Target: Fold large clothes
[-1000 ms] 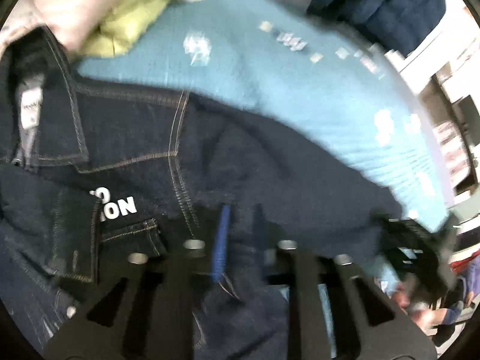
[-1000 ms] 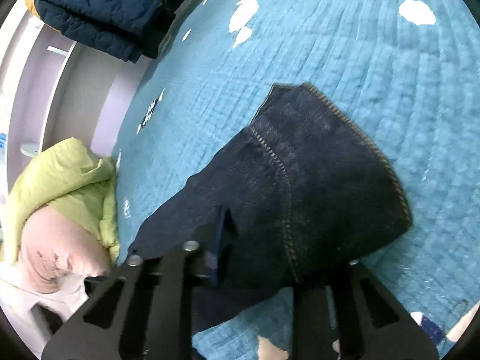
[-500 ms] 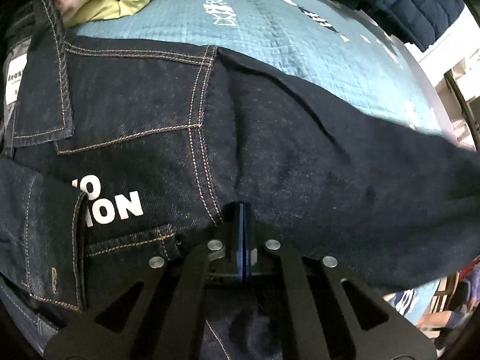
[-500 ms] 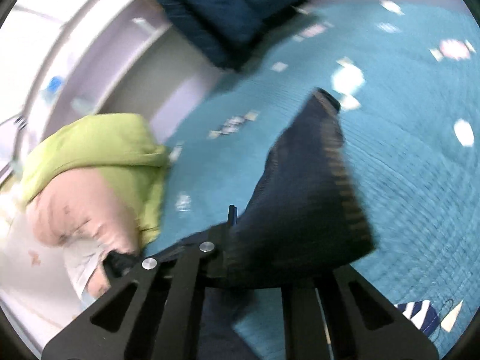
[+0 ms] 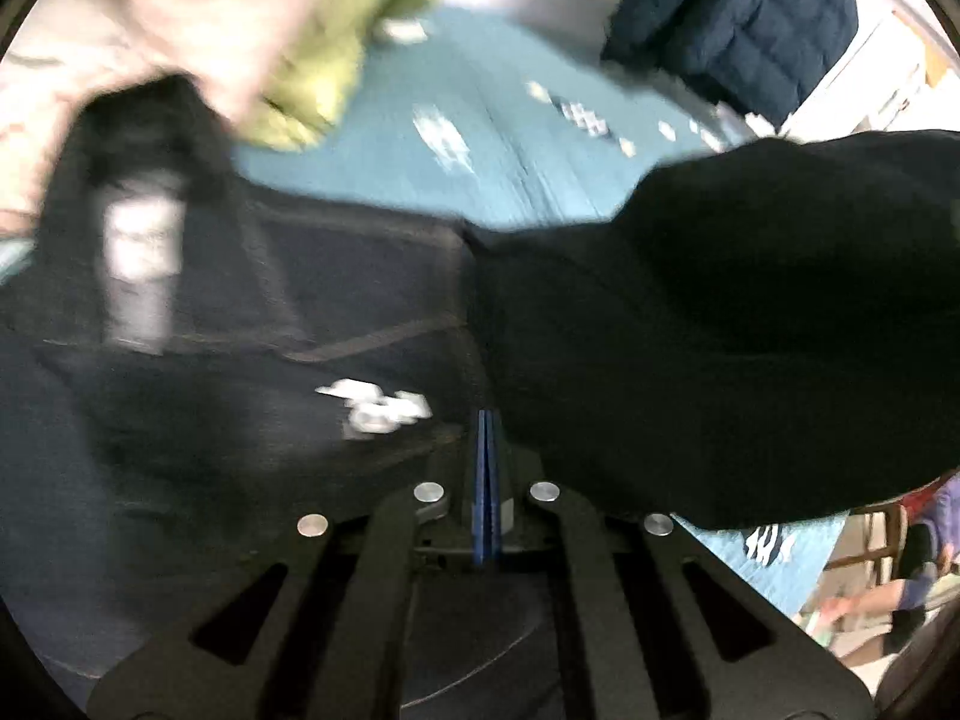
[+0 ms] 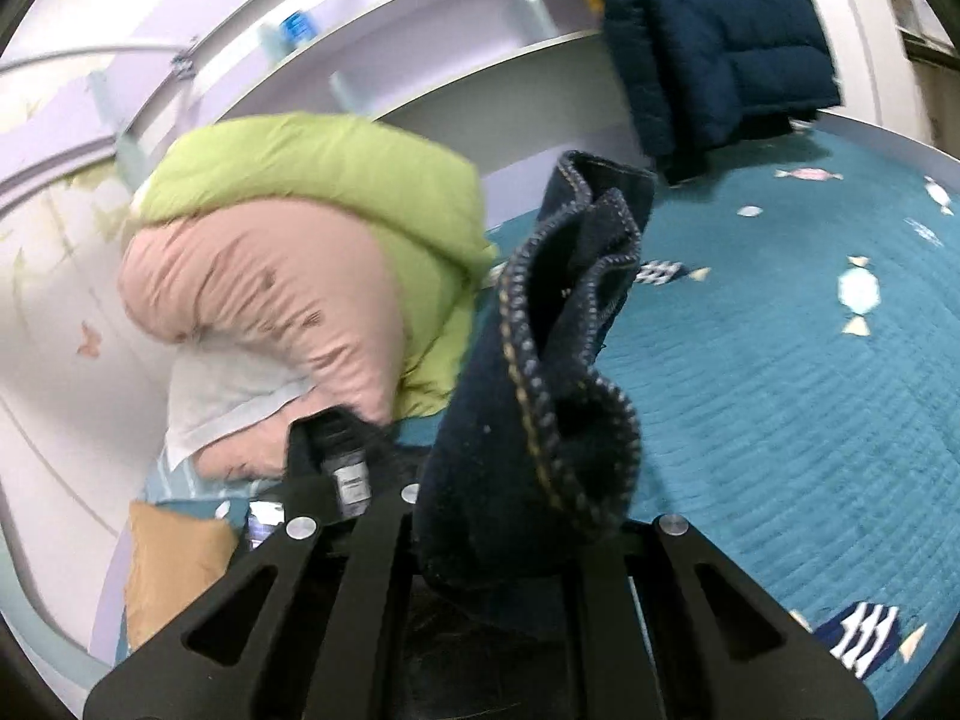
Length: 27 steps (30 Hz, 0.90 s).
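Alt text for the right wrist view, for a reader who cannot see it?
Right tongs shut on a denim cuff, lifted over a teal quilt. Green and pink bedding is piled left; a navy puffer jacket hangs behind.

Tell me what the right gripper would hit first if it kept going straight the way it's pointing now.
Probably the teal quilt, past the denim sleeve cuff that the right gripper holds. The green and pink bedding lies off to the left; depth is unclear.

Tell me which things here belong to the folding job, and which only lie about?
Part of the job: denim jacket, its sleeve, left gripper, right gripper, both shut on it.

Lying about: green quilt, pink pillow, navy padded coat, teal bedspread.
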Motion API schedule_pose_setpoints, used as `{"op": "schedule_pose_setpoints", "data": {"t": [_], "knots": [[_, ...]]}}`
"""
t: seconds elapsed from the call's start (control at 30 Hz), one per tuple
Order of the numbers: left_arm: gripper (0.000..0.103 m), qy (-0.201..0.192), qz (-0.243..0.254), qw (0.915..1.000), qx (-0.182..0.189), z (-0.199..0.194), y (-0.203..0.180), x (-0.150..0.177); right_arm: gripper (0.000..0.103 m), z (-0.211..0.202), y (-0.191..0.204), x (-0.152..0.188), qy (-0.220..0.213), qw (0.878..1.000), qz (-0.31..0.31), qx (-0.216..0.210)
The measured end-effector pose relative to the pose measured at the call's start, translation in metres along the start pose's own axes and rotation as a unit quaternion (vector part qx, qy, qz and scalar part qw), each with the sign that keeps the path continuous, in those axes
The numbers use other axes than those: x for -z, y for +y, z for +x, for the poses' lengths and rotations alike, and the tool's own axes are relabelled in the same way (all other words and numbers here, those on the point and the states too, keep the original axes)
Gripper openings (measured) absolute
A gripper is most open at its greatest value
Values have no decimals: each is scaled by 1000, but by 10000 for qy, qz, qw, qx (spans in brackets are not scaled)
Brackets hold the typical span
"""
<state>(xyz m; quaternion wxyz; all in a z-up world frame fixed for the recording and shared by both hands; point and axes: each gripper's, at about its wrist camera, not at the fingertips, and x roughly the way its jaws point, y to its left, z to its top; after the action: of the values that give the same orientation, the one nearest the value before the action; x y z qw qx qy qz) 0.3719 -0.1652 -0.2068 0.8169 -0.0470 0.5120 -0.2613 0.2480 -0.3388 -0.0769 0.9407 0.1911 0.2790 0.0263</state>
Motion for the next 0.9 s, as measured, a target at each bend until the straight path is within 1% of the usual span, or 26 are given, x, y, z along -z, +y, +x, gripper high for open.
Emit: {"op": "schedule_pose_setpoints", "data": {"t": [0.07,0.1,0.17,0.3,0.33,0.43,0.5,0.6,0.7,0.73,0.77,0.83,0.87,0.9], "knots": [[3,-157,2,9998,-117,-30,22,2,7,8,23,7,79,9998,-198,-15],[3,-249,6,9994,-253,-46,37,4,7,14,37,12,138,9995,-286,-54],[3,-306,-32,9985,-457,-65,61,6,7,30,61,22,282,9986,-408,-170],[3,-410,-359,9969,-575,-103,113,22,7,60,105,48,583,9959,-622,-303],[3,-431,-443,9959,-660,-110,129,33,7,71,119,57,674,9947,-710,-310],[3,-398,-614,9938,-836,-118,159,56,7,99,148,81,881,9913,-947,-257],[3,-358,-748,9928,-859,-122,179,72,7,120,163,99,1091,9880,-1078,-163],[3,-298,-958,9910,-882,-121,199,87,7,149,171,130,1496,9824,-1118,-66],[3,-268,-1107,9894,-897,-125,216,101,13,165,178,157,1798,9757,-1249,-48],[3,-257,-1154,9885,-942,-125,220,105,19,169,180,162,1891,9740,-1242,-57],[3,-247,-1182,9880,-960,-125,222,106,30,172,178,168,2013,9723,-1183,-115],[3,-236,-1292,9863,-996,-127,228,110,39,173,174,175,2155,9699,-1084,-332],[3,-227,-1330,9859,-989,-127,230,112,54,172,174,174,2241,9668,-1092,-554],[3,-213,-1366,9856,-972,-128,231,113,64,172,171,173,2447,9599,-932,-1004]]}}
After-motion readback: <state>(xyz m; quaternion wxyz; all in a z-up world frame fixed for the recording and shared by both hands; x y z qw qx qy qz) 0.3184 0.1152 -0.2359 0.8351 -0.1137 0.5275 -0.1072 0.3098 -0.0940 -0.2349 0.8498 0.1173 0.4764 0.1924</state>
